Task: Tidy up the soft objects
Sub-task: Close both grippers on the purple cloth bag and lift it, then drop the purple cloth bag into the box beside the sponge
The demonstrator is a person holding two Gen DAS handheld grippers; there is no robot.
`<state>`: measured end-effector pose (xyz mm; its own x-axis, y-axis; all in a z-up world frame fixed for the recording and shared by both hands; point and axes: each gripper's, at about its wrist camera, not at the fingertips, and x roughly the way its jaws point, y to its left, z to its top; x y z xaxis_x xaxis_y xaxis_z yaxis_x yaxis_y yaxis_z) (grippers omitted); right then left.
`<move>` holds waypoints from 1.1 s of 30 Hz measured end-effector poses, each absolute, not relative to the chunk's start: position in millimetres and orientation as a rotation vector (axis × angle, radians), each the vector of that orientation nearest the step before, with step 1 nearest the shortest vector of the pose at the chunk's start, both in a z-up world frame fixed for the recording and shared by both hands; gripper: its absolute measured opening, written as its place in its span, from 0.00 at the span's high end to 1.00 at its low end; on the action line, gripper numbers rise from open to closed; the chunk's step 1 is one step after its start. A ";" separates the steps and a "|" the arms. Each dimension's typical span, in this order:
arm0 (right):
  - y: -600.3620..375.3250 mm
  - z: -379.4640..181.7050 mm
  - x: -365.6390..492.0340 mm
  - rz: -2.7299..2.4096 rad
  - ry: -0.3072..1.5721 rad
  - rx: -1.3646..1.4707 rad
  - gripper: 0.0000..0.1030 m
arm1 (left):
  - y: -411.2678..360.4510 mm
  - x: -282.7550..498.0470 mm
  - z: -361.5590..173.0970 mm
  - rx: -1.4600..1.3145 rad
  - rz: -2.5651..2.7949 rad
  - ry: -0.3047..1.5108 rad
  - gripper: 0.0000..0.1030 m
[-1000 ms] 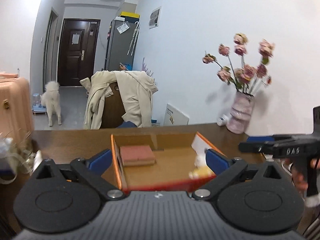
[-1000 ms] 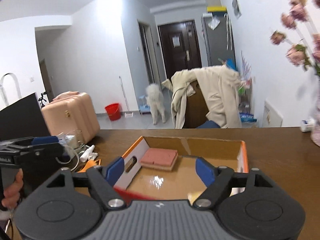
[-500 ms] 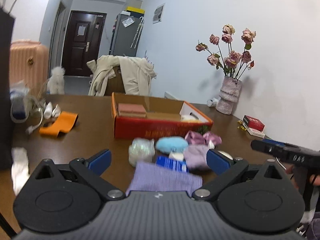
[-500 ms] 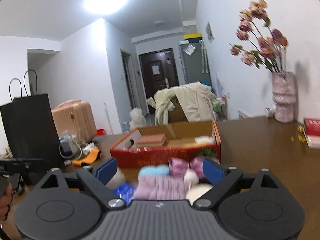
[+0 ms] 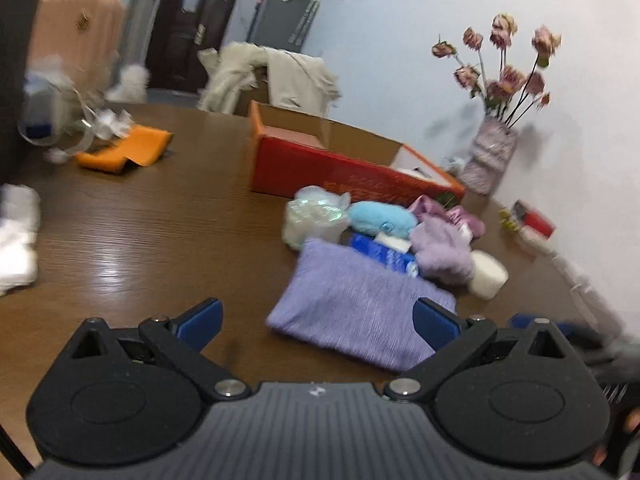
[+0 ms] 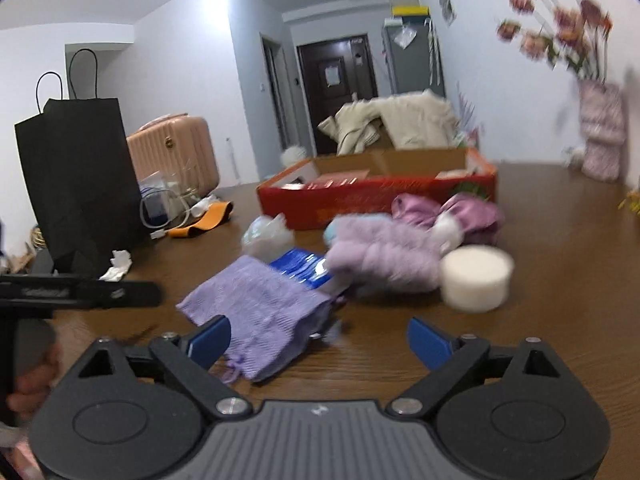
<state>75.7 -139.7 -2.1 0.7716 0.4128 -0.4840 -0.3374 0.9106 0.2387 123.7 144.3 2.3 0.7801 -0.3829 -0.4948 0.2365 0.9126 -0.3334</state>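
Left wrist view: left gripper [image 5: 318,320] and right gripper [image 6: 319,336] spread wide, empty; purple cloth [image 5: 356,312] at 12 o'clock.

Ribbed purple cloth [image 5: 356,312] lies on glossy wood-grain table [image 5: 160,240].

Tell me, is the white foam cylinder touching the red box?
Apart. The right wrist view shows the white foam cylinder sitting well in front of the red box, with bare table and pink plush between them.
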 end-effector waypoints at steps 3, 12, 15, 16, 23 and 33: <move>-124.9 -9.7 92.3 0.424 0.605 0.156 0.14 | 151.0 153.3 -5.7 -0.333 -0.343 0.640 0.03; -81.0 -18.1 125.9 0.410 0.668 -0.024 0.36 | 156.6 172.7 -16.8 -0.432 -0.454 0.704 0.54; -81.5 -18.0 123.6 0.407 0.660 -0.035 0.49 | 153.9 159.9 -15.6 -0.424 -0.453 0.708 0.68; -84.1 -17.5 123.5 0.406 0.657 -0.026 0.52 | 153.4 156.0 -15.8 -0.429 -0.457 0.709 0.71; -92.0 -17.5 110.6 0.418 0.625 -0.034 0.83 | 143.3 138.3 -13.9 -0.427 -0.434 0.729 0.91; -142.1 49.2 114.7 0.471 0.476 0.032 0.92 | 119.4 147.8 62.6 -0.367 -0.552 0.568 0.92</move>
<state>114.7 -142.1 49.2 0.7838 0.4439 -0.4343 -0.4294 0.8926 0.1373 147.8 119.4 62.6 0.7054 -0.5827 -0.4035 0.3870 0.7936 -0.4695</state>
